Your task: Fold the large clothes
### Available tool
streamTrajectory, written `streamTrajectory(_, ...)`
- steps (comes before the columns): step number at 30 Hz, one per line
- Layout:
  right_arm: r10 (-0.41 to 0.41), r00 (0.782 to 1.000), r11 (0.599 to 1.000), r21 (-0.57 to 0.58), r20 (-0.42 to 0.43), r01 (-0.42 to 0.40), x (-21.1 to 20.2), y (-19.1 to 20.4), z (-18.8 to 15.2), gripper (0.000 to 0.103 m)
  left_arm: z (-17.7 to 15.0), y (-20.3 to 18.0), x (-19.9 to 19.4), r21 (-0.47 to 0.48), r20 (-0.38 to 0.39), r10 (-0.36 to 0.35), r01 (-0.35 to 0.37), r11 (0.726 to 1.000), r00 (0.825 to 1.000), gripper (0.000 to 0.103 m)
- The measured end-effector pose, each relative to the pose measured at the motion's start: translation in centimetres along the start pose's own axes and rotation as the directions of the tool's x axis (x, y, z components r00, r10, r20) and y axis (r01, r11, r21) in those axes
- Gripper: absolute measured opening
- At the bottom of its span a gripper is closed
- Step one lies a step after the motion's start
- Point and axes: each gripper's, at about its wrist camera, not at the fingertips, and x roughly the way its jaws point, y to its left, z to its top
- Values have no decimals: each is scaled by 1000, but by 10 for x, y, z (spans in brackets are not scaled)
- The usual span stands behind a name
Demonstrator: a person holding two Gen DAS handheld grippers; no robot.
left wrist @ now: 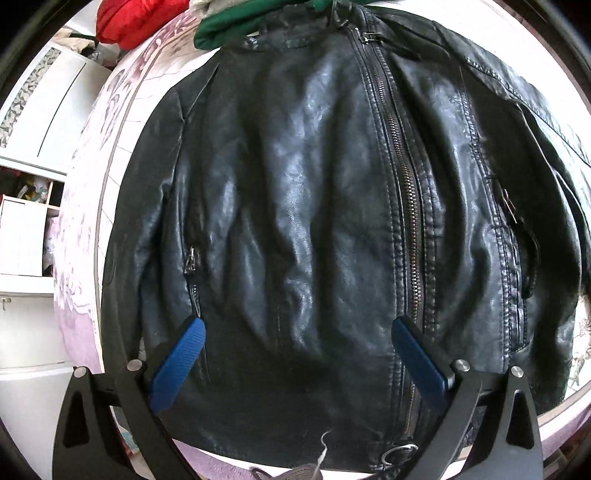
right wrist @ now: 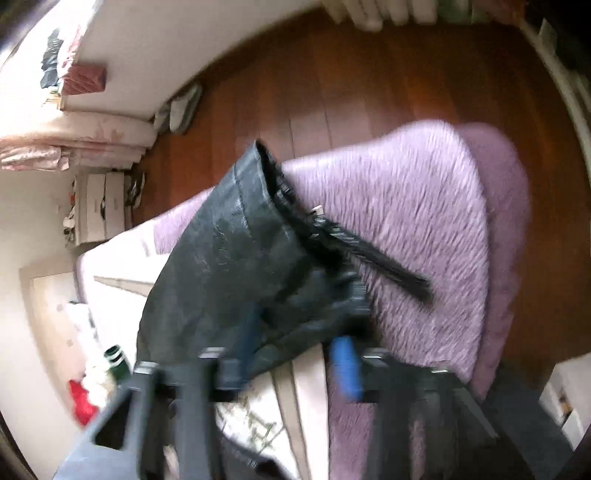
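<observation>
Blue ribbed pads (left wrist: 180, 363) of the left claw (left wrist: 299, 332) stand wide apart, released, hovering above the lower front of a black creased leather jacket (left wrist: 295, 192) that lies spread flat, zipped front up, on a bed with a pale patterned cover (left wrist: 122, 122). Its metal centre zipper (left wrist: 397, 147) runs ahead of the right-hand pad toward the collar. Beyond the collar, far ahead of the claw, lie a green garment (left wrist: 221, 27) and a red garment (left wrist: 136, 20).

Through the blurred right wrist view, the right claw (right wrist: 291, 354) is clenched on the jacket's black leather sleeve (right wrist: 229, 251), which rises ahead of the fingers, cuff opening uppermost. Beneath it spreads a lilac fuzzy blanket (right wrist: 406, 206), with a reddish wooden floor (right wrist: 351, 74) beyond.
</observation>
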Motion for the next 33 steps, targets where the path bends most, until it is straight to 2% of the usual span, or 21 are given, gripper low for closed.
streamTrajectory(3,5,997,998,-69,71,0,-18,26,0,13,-3,-4,1,6,5,6,-6,1000,1000,103)
streamTrajectory(5,17,997,993,-117,78,-7,-19,37,-3,13,-2,-5,1,5,7,5,-5,1000,1000,103)
streamTrajectory(8,90,995,992,-97,37,-86,-29,37,4,16,-2,-6,2,2,6,4,-4,1000,1000,103)
streamTrajectory(11,175,985,984,-47,5,-174,-24,26,19,18,-1,-7,2,6,3,4,-4,1000,1000,103)
streamTrajectory(13,155,988,988,-28,4,-155,-23,25,21,18,-2,-9,2,10,3,3,-3,1000,1000,103)
streamTrajectory(14,120,992,993,4,-23,-120,-24,25,18,18,-2,-9,2,10,2,1,-1,1000,1000,103)
streamTrajectory(16,135,986,990,62,-93,-130,-29,21,5,18,-3,-10,2,8,3,0,0,1000,1000,103)
streamTrajectory(19,138,976,990,-15,-167,-142,-37,34,-26,19,-3,-12,3,6,1,2,-2,1000,1000,103)
streamTrajectory(20,145,971,987,-35,-188,-155,-33,38,-33,25,-2,-12,4,4,-1,2,-2,1000,1000,103)
streamTrajectory(21,149,969,985,-51,-196,-162,-26,42,-36,40,-2,-12,5,2,-4,2,-2,1000,1000,103)
streamTrajectory(23,142,975,987,-44,-168,-152,-3,43,-34,59,0,-12,7,0,-3,2,-2,1000,1000,103)
streamTrajectory(26,192,975,981,4,-107,-193,23,43,-24,62,2,-9,11,-2,-2,3,-3,1000,1000,103)
streamTrajectory(28,234,971,972,8,-56,-234,26,48,-20,62,3,-8,14,-3,-6,3,-4,1000,1000,103)
streamTrajectory(33,310,946,950,20,92,-313,38,59,-15,62,7,-6,19,6,2,8,-8,1000,1000,103)
